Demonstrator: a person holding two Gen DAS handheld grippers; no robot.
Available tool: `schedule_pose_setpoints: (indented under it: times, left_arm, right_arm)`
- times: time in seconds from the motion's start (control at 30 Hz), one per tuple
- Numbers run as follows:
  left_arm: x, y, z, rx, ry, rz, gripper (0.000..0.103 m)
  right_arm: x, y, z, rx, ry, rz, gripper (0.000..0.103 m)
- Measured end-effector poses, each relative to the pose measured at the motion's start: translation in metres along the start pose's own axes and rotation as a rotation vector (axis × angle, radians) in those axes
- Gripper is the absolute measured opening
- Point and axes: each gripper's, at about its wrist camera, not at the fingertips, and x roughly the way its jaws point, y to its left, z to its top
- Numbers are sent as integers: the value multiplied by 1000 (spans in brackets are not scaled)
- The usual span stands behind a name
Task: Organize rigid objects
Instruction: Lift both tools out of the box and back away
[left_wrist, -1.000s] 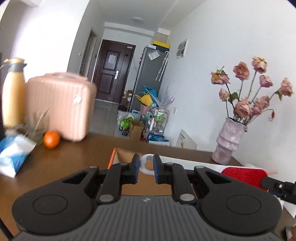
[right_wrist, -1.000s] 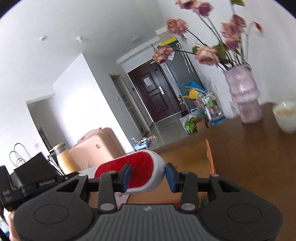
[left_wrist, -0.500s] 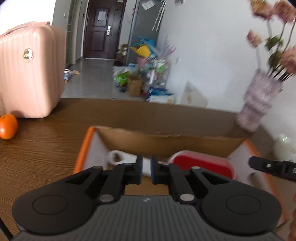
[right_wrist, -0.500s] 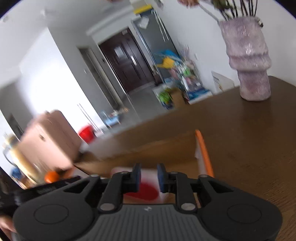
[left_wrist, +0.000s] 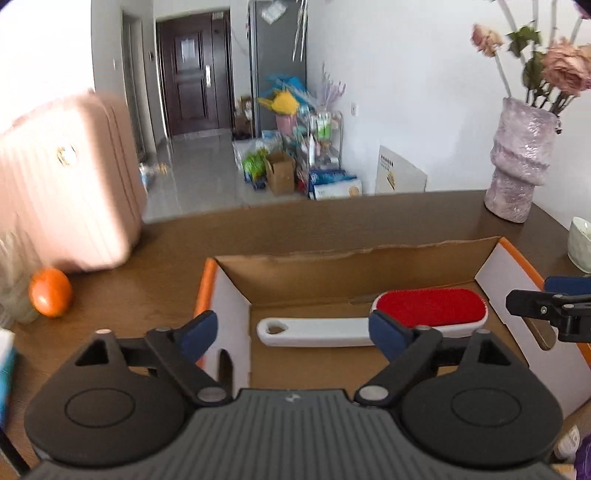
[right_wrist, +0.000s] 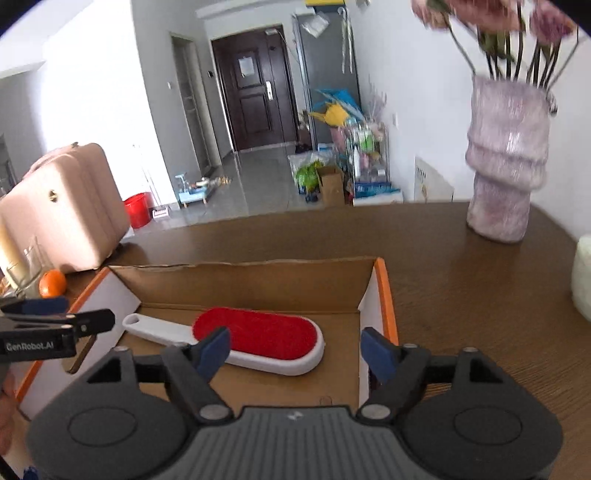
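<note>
A white lint brush with a red pad (left_wrist: 428, 308) (right_wrist: 258, 338) lies flat on the floor of an open cardboard box with orange edges (left_wrist: 388, 258) (right_wrist: 384, 291). My left gripper (left_wrist: 293, 334) hovers over the box's near left part, its jaws opening wide, the brush's handle below and between them untouched. My right gripper (right_wrist: 295, 349) hangs over the box's right part, its jaws also opening, with the red pad lying beneath them and free of the pads. Each gripper's tip shows at the edge of the other's view.
The box sits on a brown wooden table (right_wrist: 461, 266). A pink suitcase (left_wrist: 62, 181) and an orange (left_wrist: 50, 291) stand at the left. A purple vase of dried roses (right_wrist: 506, 166) and a white bowl (left_wrist: 580, 243) stand at the right.
Both grippers carried the brush down into the box, then opened and let it go. It now lies on the box floor.
</note>
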Motion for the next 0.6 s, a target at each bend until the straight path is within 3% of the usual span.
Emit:
schedule_pose_setpoints:
  times: [0.13, 0.27, 0.47, 0.6]
  left_arm:
    - [-56, -3, -2, 25, -136, 38, 101]
    - [-115, -3, -9, 9, -239, 36, 103]
    - [-192, -5, -43, -17, -428, 62, 103]
    - [-229, -6, -72, -34, -491, 66, 103]
  right_arm:
    - [-40, 12, -1, -49, -68, -42, 87]
    - [-92, 24, -8, -78, -174, -63, 99]
    - [-160, 37, -39, -110, -337, -72, 103]
    - [-196, 40, -64, -103, -442, -76, 103]
